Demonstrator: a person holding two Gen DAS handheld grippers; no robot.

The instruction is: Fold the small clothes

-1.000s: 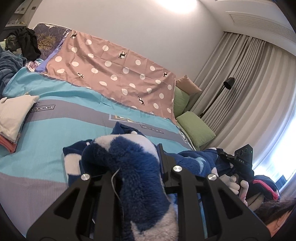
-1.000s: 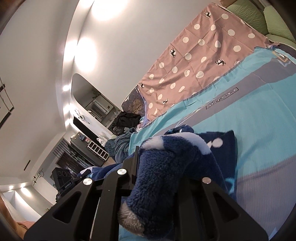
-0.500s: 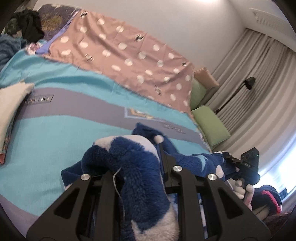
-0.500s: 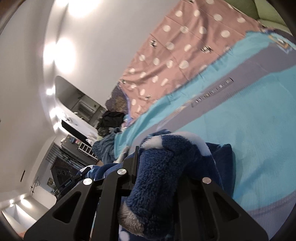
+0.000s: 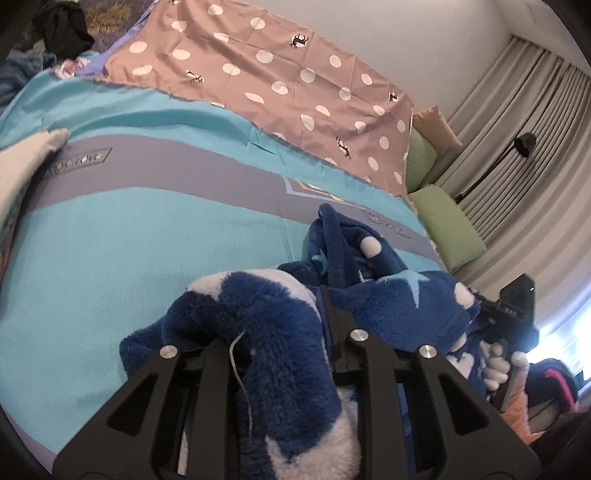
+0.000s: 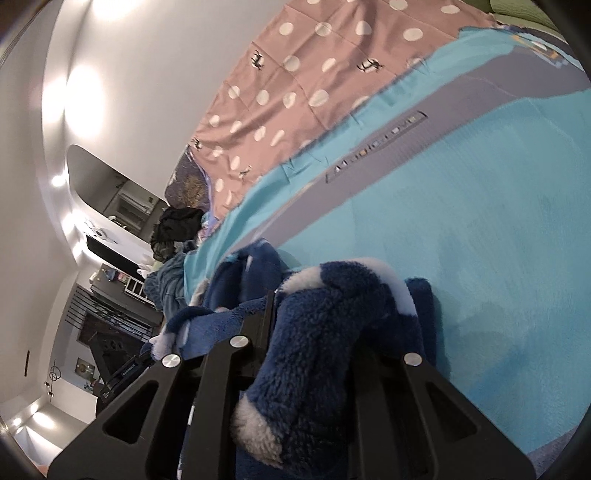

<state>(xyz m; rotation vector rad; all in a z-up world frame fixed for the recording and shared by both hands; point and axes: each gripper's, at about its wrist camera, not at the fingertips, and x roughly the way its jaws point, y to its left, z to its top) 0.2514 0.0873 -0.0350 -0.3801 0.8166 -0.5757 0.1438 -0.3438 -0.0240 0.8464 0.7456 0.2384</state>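
A person is working two handheld grippers over a bed, each one clamping a bunched fold of the same blue-and-white fleece garment (image 5: 388, 295). The left gripper (image 5: 273, 332) is gripping a thick roll of the fleece between its black fingers (image 5: 332, 325), though its jaws have just been easing apart slightly with the fabric still packed between them. The right gripper (image 6: 314, 325) is likewise pinching a wad of the plush cloth, its jaws also having just been loosening a little around the fleece. The rest of the garment is lying rumpled on the turquoise-and-grey bedspread (image 5: 129, 240), stretching between the two tools. In the left wrist view, the person's hand (image 5: 498, 365) is wrapping around the handle of the other gripper at the far right. A pink polka-dot sheet (image 5: 277, 74) is covering the far side of the bed, with green pillows (image 5: 450, 229) lying beside it near grey curtains (image 5: 535, 147). A cream folded cloth (image 5: 22, 166) is sitting at the left edge of the bedspread, and dark clothes (image 5: 62, 33) are heaped at the far corner.
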